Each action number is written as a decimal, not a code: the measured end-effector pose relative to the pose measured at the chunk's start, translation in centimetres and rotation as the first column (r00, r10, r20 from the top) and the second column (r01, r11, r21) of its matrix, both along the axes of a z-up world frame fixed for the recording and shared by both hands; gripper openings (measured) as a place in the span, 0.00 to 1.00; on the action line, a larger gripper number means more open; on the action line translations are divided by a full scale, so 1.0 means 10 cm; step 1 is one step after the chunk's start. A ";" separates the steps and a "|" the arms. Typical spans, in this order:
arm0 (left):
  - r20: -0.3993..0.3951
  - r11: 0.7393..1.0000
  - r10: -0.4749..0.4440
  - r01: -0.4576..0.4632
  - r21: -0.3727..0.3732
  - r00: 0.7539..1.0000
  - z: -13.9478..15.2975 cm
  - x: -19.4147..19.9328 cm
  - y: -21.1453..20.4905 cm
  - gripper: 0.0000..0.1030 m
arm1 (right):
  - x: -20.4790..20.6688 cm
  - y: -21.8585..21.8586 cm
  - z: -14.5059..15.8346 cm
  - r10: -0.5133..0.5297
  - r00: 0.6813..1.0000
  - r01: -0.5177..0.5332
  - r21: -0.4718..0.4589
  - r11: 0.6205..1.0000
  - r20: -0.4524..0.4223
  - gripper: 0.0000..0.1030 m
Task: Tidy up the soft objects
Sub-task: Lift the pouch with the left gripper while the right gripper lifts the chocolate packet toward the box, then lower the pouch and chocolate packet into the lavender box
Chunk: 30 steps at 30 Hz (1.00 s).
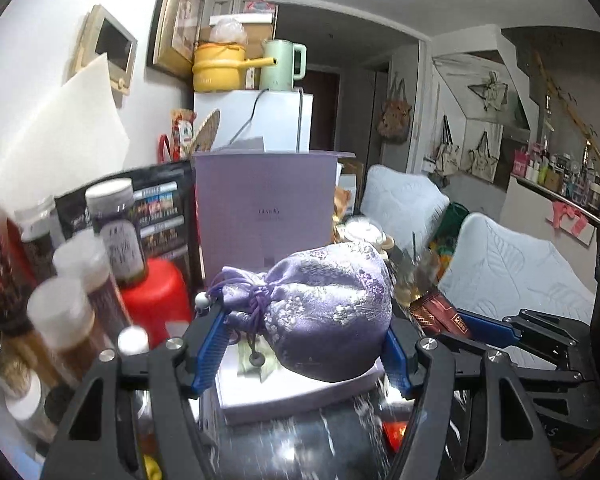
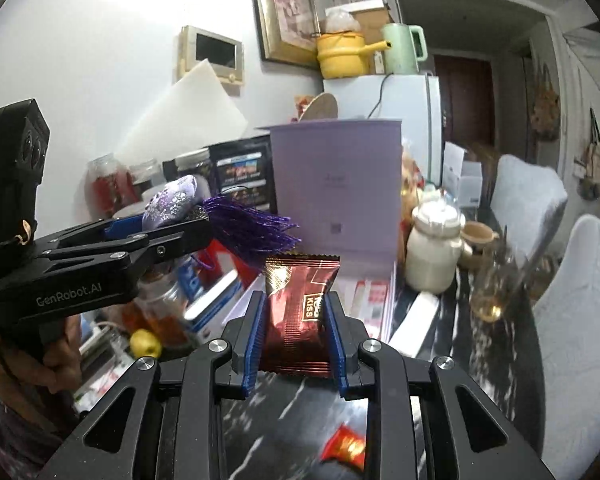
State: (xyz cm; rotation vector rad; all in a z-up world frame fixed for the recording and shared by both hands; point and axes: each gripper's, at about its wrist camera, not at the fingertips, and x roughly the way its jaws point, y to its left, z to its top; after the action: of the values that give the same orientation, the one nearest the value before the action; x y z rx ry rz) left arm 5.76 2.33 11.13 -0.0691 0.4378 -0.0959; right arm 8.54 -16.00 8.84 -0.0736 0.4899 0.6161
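Note:
A lilac brocade drawstring pouch (image 1: 324, 304) is clamped between the blue pads of my left gripper (image 1: 304, 324), lifted above a pale lilac box (image 1: 296, 390) on the table. In the right wrist view the same pouch (image 2: 170, 202) shows at the left, with a purple tassel (image 2: 252, 228) hanging past my left gripper's (image 2: 180, 224) fingertips. My right gripper (image 2: 296, 312) is shut on a dark red foil snack packet (image 2: 300, 312), held upright above the table. That packet (image 1: 440, 312) and the right gripper's blue fingers (image 1: 486, 326) show at the right of the left wrist view.
An upright lilac box lid (image 2: 336, 188) stands behind both grippers. Jars (image 1: 116, 232) and a red lid (image 1: 156, 296) crowd the left. A cream ceramic jar (image 2: 434, 248), a glass (image 2: 492, 284), a red wrapper (image 2: 346, 446) on the dark marble tabletop (image 2: 292, 432), and white chairs (image 2: 580, 320) lie right.

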 end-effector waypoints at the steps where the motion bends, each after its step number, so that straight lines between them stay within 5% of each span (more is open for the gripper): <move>1: 0.007 1.000 0.005 -0.005 0.004 1.000 0.01 0.05 0.00 0.64 | 0.03 0.00 0.02 0.002 1.000 -0.002 -0.001 1.000 0.023 0.28; 19: 0.046 0.996 0.087 -0.086 -0.012 0.995 -0.07 1.08 0.19 0.64 | 1.22 0.22 0.08 0.014 0.997 -0.014 0.003 1.000 0.077 0.28; 30: -0.049 0.987 0.158 -0.159 -0.030 0.986 -0.49 1.62 0.36 0.64 | 1.80 0.37 -0.10 0.005 0.999 -0.005 -0.007 1.000 0.039 0.28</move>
State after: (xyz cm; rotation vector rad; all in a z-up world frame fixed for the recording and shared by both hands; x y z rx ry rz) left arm 22.01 5.96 6.18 -0.1390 0.4755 0.0551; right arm 26.55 -12.34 7.83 -0.0935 0.4548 0.6168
